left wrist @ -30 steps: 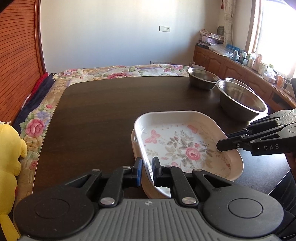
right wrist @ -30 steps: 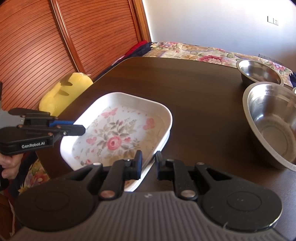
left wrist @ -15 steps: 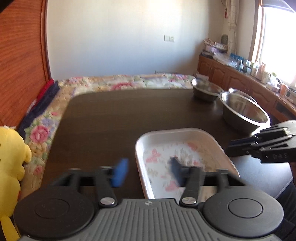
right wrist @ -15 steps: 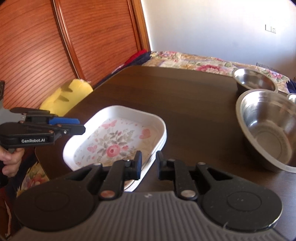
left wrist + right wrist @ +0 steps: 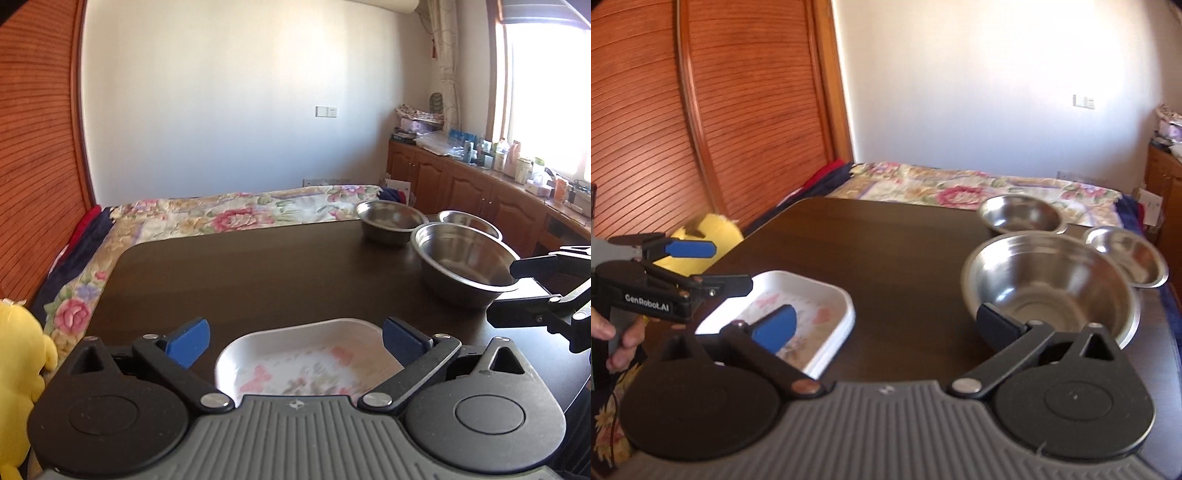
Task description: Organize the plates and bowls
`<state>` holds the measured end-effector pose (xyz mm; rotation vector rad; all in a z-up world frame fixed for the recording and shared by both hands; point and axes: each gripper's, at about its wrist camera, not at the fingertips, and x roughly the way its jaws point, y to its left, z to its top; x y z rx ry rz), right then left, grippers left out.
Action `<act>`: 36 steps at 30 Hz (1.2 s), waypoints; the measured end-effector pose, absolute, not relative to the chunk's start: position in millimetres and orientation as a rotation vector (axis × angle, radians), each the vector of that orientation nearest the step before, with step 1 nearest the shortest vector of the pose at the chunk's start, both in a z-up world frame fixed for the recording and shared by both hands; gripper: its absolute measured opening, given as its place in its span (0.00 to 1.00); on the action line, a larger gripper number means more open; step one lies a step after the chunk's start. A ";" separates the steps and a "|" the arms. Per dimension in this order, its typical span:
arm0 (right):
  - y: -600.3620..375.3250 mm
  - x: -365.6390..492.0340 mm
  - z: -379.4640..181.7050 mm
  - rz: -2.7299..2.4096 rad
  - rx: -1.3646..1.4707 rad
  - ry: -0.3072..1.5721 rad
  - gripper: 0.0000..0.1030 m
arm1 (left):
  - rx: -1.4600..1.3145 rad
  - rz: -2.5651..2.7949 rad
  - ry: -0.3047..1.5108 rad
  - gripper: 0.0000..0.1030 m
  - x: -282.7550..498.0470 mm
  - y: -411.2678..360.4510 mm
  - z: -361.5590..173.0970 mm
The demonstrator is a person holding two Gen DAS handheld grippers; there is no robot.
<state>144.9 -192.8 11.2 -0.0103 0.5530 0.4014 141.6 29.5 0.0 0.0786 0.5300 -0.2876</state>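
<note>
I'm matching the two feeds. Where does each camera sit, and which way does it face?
Left wrist: on the left gripper, jaws open, facing across the table to the window; right gripper at right.
Right wrist: on the right gripper, jaws open, facing the wooden doors; a hand shows.
Shared: floral tray, three steel bowls.
</note>
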 end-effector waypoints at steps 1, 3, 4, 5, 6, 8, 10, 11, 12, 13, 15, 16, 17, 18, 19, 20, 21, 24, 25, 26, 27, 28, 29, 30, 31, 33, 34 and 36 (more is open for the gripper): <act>-197.0 145.2 10.9 0.393 -0.005 0.556 1.00 | 0.082 -0.293 0.527 1.00 142.9 24.8 1.1; -207.1 145.5 9.9 0.377 0.010 0.560 1.00 | 0.088 -0.301 0.520 1.00 144.5 16.1 1.3; -212.7 145.7 9.6 0.364 0.015 0.557 1.00 | 0.090 -0.306 0.518 1.00 145.9 11.4 1.5; -217.6 146.2 9.5 0.350 0.016 0.553 1.00 | 0.092 -0.312 0.517 1.00 147.2 6.4 1.4; -222.7 146.1 9.1 0.335 0.015 0.547 1.00 | 0.094 -0.317 0.517 1.00 148.9 1.4 1.2; -234.0 145.9 8.7 0.309 0.021 0.534 1.00 | 0.096 -0.328 0.519 1.00 152.5 -8.2 0.3; -246.2 146.3 8.6 0.290 0.033 0.527 1.00 | 0.098 -0.345 0.523 1.00 156.5 -18.0 -0.9; -252.5 146.8 8.4 0.282 0.039 0.524 1.00 | 0.100 -0.350 0.525 1.00 158.1 -22.6 -1.6; -258.9 147.7 8.4 0.273 0.043 0.520 1.00 | 0.101 -0.353 0.526 1.00 160.2 -28.6 -1.3; -265.3 147.9 8.6 0.260 0.045 0.513 1.00 | 0.101 -0.356 0.528 1.00 162.3 -33.4 -2.1; -276.1 148.6 8.4 0.233 0.043 0.503 1.00 | 0.100 -0.364 0.534 1.00 166.5 -41.1 -4.7; -282.1 149.6 7.8 0.226 0.044 0.501 1.00 | 0.099 -0.367 0.538 1.00 168.7 -45.1 -5.8; -287.6 151.2 7.0 0.220 0.048 0.501 1.00 | 0.100 -0.372 0.542 1.00 171.0 -49.5 -6.9; -293.7 152.6 6.0 0.209 0.056 0.499 1.00 | 0.101 -0.374 0.545 1.00 173.4 -53.4 -7.7; -299.6 157.2 5.4 0.202 0.063 0.498 1.00 | 0.100 -0.375 0.549 1.00 175.9 -57.4 -8.3; -304.2 159.2 4.0 0.194 0.062 0.497 1.00 | 0.099 -0.377 0.552 1.00 178.6 -61.8 -8.8; -308.3 161.3 2.3 0.184 0.057 0.494 1.00 | 0.099 -0.380 0.556 1.00 181.3 -65.0 -9.8; -319.0 166.8 -3.6 0.162 0.050 0.485 1.00 | 0.103 -0.385 0.560 1.00 188.4 -74.1 -10.7; -322.5 168.6 -6.0 0.161 0.056 0.485 1.00 | 0.103 -0.386 0.560 1.00 190.8 -77.0 -10.9; -325.8 170.7 -8.4 0.165 0.066 0.486 1.00 | 0.103 -0.388 0.561 1.00 193.5 -79.6 -11.2; -329.0 172.8 -10.9 0.168 0.078 0.489 1.00 | 0.103 -0.388 0.560 1.00 194.5 -81.2 -12.0; -331.6 174.7 -13.4 0.168 0.088 0.491 1.00 | 0.104 -0.389 0.560 1.00 197.0 -83.6 -12.4; -334.3 176.2 -16.2 0.167 0.101 0.489 1.00 | 0.104 -0.388 0.561 1.00 199.7 -85.8 -12.9; -336.8 177.1 -18.7 0.167 0.113 0.486 1.00 | 0.101 -0.385 0.562 1.00 200.8 -87.3 -14.3; -338.3 178.1 -20.5 0.167 0.118 0.483 1.00 | 0.096 -0.383 0.564 0.99 203.2 -89.0 -15.1; -341.4 180.0 -24.2 0.162 0.129 0.472 1.00 | 0.092 -0.383 0.569 0.98 206.8 -93.5 -16.5; -344.6 182.3 -25.2 0.161 0.137 0.468 1.00 | 0.092 -0.384 0.573 0.96 208.9 -95.7 -17.3; -348.3 185.6 -29.0 0.165 0.157 0.467 1.00 | 0.096 -0.391 0.577 0.92 212.4 -100.1 -17.8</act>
